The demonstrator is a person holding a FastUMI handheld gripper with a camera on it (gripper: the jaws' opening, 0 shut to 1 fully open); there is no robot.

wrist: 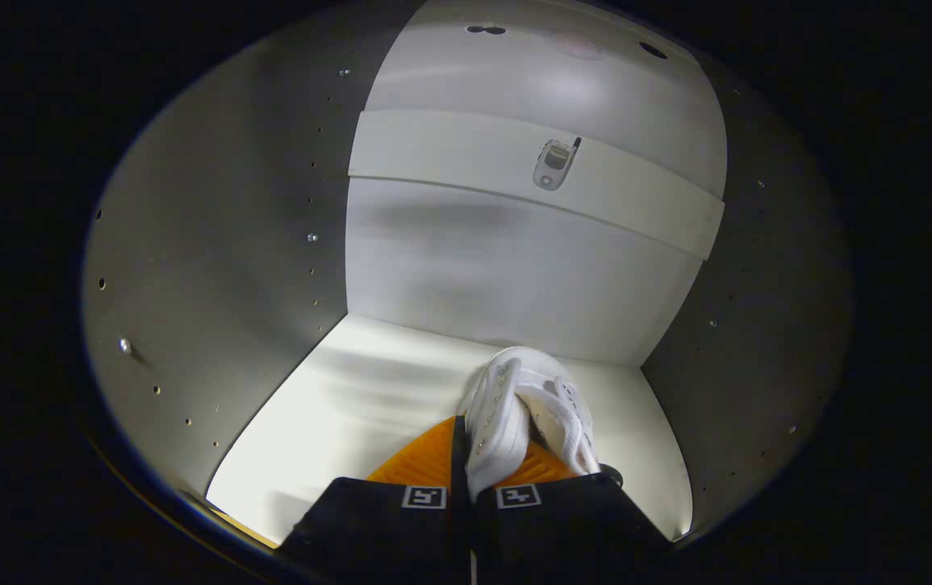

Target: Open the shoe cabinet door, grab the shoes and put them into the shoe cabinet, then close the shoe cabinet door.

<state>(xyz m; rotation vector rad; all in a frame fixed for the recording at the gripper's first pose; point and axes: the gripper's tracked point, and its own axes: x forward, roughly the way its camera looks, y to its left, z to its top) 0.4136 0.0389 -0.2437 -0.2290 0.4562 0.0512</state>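
Note:
I am inside the white shoe cabinet (214,268), looking at its back wall and floor. A pair of white lace-up shoes (526,410) hangs from my gripper (486,463), pinched together at their collars between the two fingers, toes pointing toward the back wall. The shoes sit just above the cabinet floor (368,406); whether they touch it I cannot tell. The fingers press close together on the shoes.
A horizontal white rail (449,158) with a small metal fitting (553,164) crosses the back wall. The side walls (758,325) carry rows of small holes and screws. Left of the shoes the floor is bare and brightly lit.

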